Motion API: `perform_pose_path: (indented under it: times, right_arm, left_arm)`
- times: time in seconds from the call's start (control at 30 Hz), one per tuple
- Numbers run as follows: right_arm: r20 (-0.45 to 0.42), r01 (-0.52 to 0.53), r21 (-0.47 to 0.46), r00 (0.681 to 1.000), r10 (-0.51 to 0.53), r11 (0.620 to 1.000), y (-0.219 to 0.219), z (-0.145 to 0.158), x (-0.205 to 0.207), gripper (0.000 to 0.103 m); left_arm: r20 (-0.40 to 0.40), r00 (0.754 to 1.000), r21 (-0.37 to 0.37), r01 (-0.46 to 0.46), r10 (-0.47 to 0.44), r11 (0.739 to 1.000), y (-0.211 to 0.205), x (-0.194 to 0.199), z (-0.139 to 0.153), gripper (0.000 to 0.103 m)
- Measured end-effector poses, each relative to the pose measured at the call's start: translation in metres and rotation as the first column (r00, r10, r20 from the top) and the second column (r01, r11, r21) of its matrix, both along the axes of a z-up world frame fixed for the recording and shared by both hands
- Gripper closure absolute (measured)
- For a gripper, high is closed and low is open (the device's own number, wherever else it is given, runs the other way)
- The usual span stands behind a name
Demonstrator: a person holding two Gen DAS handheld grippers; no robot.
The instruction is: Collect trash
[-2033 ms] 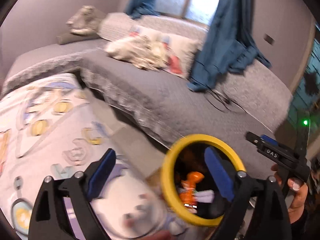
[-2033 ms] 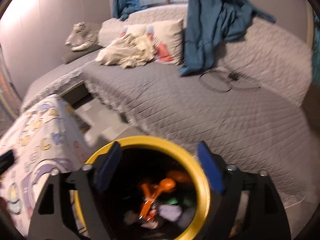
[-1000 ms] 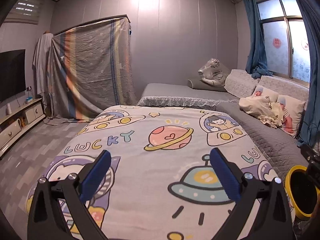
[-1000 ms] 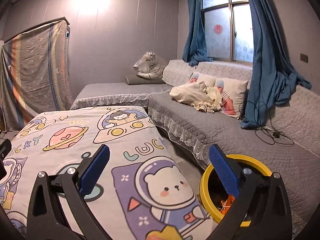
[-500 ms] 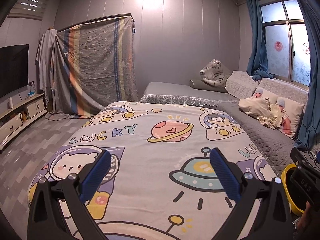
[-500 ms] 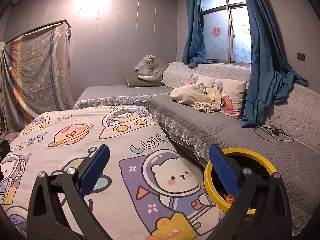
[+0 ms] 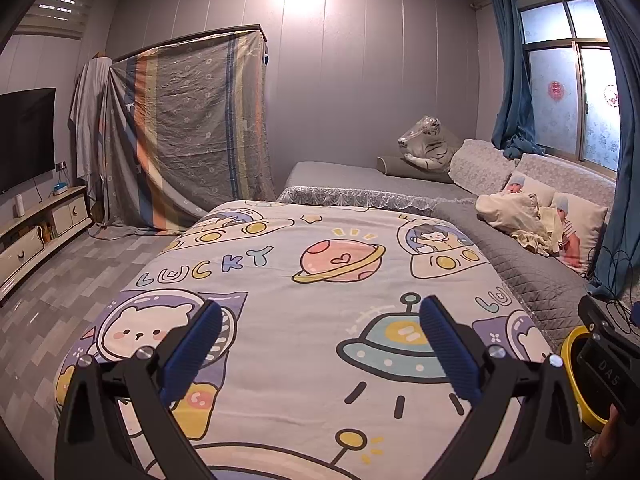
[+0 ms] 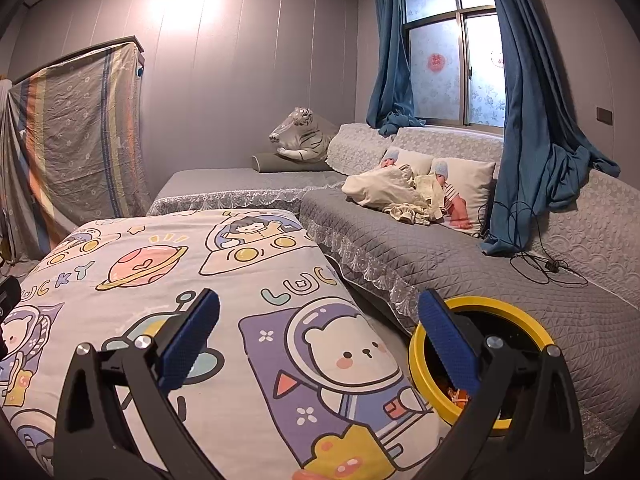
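Left gripper (image 7: 320, 338) spread wide and empty above cartoon bedspread (image 7: 304, 280), right gripper (image 8: 318, 330) likewise spread and empty, yellow-rimmed bin (image 8: 480, 308) on floor between bed and grey sofa (image 8: 460, 264), orange scraps inside bin.

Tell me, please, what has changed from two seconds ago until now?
Both grippers rose from over the yellow-rimmed bin and turned toward the cartoon bedspread. The left gripper and right gripper were open then and are open now, both empty. The bin stayed between the bed and the grey sofa, trash still inside.
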State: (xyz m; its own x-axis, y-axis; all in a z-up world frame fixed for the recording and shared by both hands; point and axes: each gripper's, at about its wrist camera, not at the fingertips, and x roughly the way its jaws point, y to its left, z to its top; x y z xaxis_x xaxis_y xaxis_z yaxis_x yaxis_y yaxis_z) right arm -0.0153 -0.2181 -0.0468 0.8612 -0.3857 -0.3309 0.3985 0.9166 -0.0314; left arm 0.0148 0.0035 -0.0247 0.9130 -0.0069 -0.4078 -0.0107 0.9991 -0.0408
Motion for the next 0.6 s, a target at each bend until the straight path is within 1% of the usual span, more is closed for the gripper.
perform_pose_path:
  times: [0.6]
  right_arm:
    - [-0.02, -0.008, -0.002, 1.0, 0.008, 1.0, 0.0032, -0.0037, 0.0015, 0.008]
  left_arm:
    - [-0.015, 0.999, 0.009, 0.038, -0.038, 0.999, -0.0047, 0.0011, -0.0043, 0.008]
